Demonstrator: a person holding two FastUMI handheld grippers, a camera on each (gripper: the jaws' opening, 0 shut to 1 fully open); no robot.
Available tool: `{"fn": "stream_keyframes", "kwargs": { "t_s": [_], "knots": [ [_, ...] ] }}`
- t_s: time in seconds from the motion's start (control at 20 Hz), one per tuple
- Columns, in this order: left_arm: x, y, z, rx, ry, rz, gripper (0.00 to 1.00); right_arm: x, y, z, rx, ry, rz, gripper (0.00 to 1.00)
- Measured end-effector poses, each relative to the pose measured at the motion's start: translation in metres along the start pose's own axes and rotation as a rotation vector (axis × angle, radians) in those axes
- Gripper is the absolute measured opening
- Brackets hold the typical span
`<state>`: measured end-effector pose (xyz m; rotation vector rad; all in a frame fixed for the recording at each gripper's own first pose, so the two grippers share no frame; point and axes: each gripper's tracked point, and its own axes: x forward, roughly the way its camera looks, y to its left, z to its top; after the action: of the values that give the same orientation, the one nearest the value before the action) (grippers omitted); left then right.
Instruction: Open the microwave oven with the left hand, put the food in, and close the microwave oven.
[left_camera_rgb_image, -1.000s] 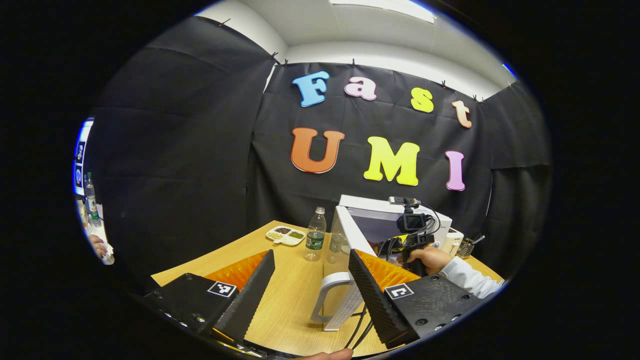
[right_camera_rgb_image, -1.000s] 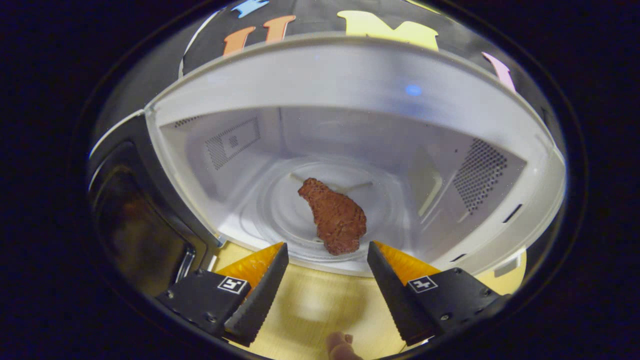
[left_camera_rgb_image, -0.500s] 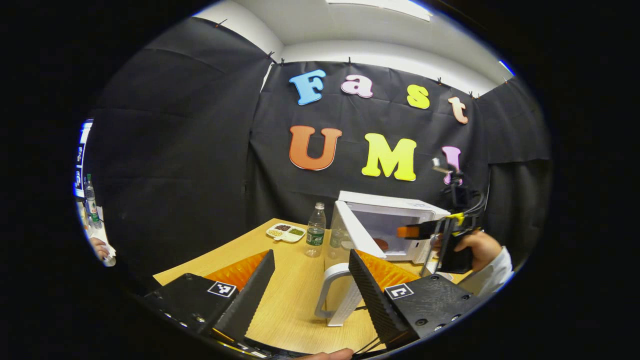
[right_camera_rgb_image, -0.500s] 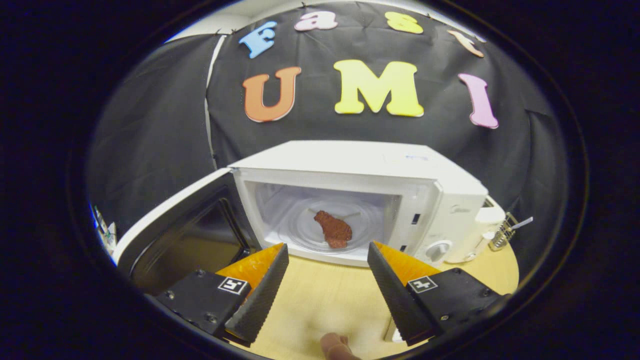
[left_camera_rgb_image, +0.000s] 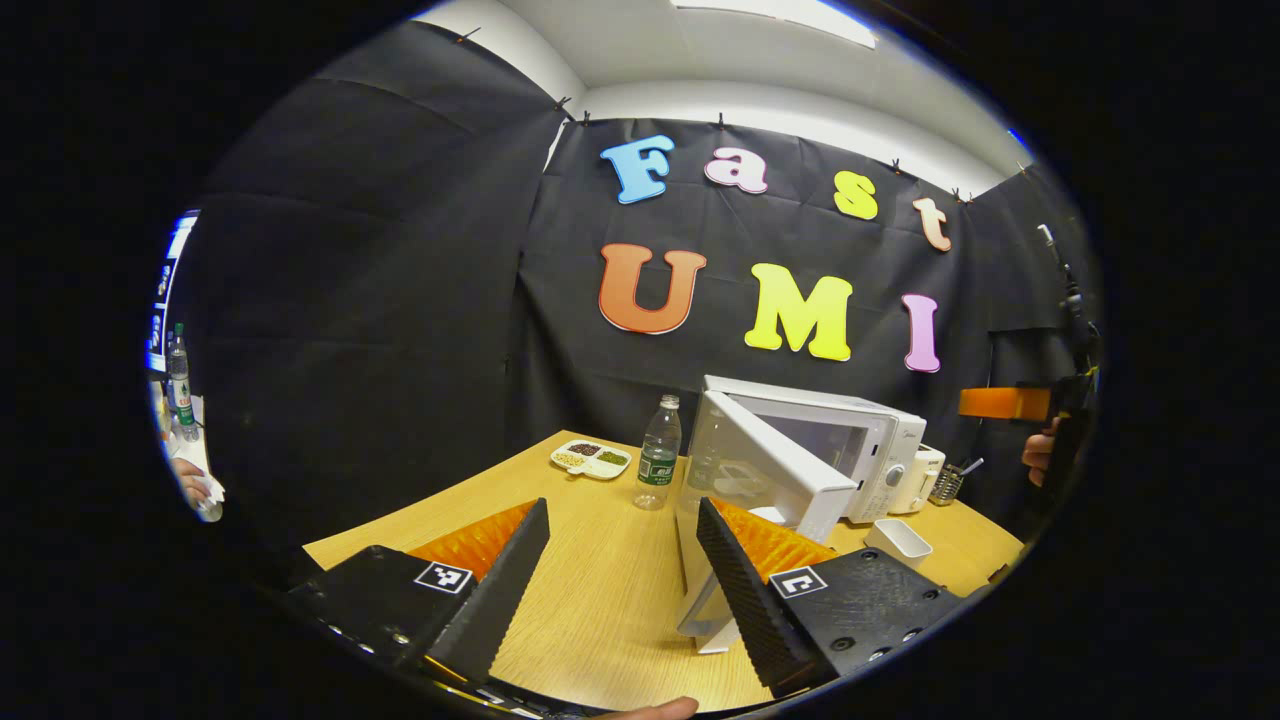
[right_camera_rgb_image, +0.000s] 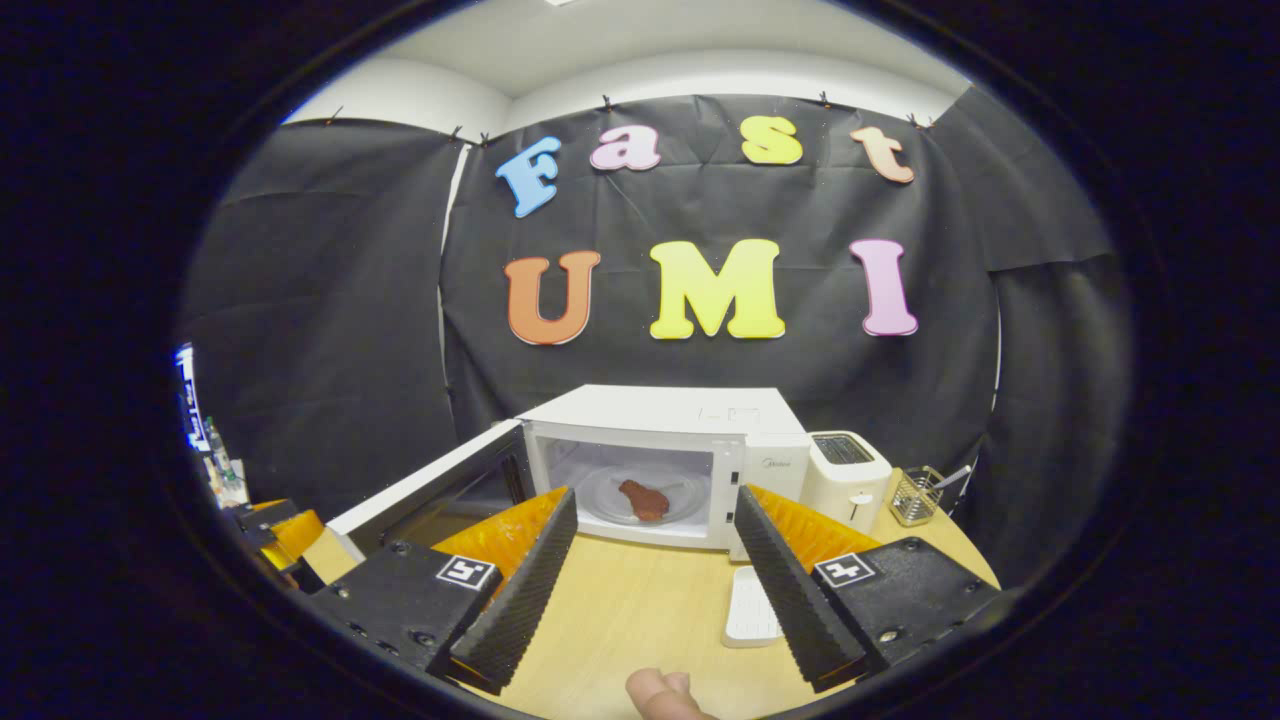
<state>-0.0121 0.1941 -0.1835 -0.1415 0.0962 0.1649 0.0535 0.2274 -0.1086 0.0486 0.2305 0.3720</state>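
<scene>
Reddish-brown food (right_camera_rgb_image: 642, 499) lies on the glass turntable (right_camera_rgb_image: 600, 495) inside the white microwave oven (right_camera_rgb_image: 690, 420), so the loading step looks done and closing is what remains. In the right gripper view the door (right_camera_rgb_image: 420, 495) stands swung out to the left, with the cavity open toward the camera. The right gripper (right_camera_rgb_image: 650, 570) hangs over the wooden counter (right_camera_rgb_image: 640, 610) in front of the oven, its jaws wide apart and holding nothing. The left gripper (left_camera_rgb_image: 620, 570) is likewise spread wide and empty, with the door's outer edge and handle (left_camera_rgb_image: 715, 625) just beside its right-hand finger; whether they touch, I cannot tell.

Risk from here, as I judge it: a push given too far out on the door's edge, or at a slant, could slip off the handle or nudge the whole oven along the counter instead of latching it. A water bottle (left_camera_rgb_image: 658, 452) stands near the hinge side and could be knocked if the left gripper swings wide.

The right gripper view gives the food, a toaster (right_camera_rgb_image: 845, 465) and a wire basket (right_camera_rgb_image: 915, 497) beside the oven, and a small white tray (right_camera_rgb_image: 752, 607). The left gripper view instead gives the door from outside, a divided snack dish (left_camera_rgb_image: 592, 458), and the other gripper held high at the far right.
</scene>
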Motion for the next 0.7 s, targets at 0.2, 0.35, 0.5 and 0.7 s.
{"fn": "stream_keyframes", "kwargs": {
  "t_s": [0.2, 0.35, 0.5, 0.7],
  "knots": [
    [0.015, -0.007, -0.030, 0.033, 0.053, -0.058, 0.63, -0.048, -0.006, 0.005, 0.018, -0.053, -0.005, 0.90],
    [0.023, -0.004, -0.037, 0.041, 0.060, -0.064, 0.19, -0.067, -0.015, 0.001, 0.028, -0.061, -0.029, 0.90],
    [0.032, 0.008, -0.045, 0.032, 0.067, -0.027, 0.00, -0.079, -0.020, 0.002, 0.037, -0.072, -0.038, 1.00],
    [0.037, 0.004, -0.061, 0.073, 0.120, -0.038, 0.00, -0.089, -0.022, 0.007, 0.044, -0.092, -0.035, 1.00]
  ]
}}
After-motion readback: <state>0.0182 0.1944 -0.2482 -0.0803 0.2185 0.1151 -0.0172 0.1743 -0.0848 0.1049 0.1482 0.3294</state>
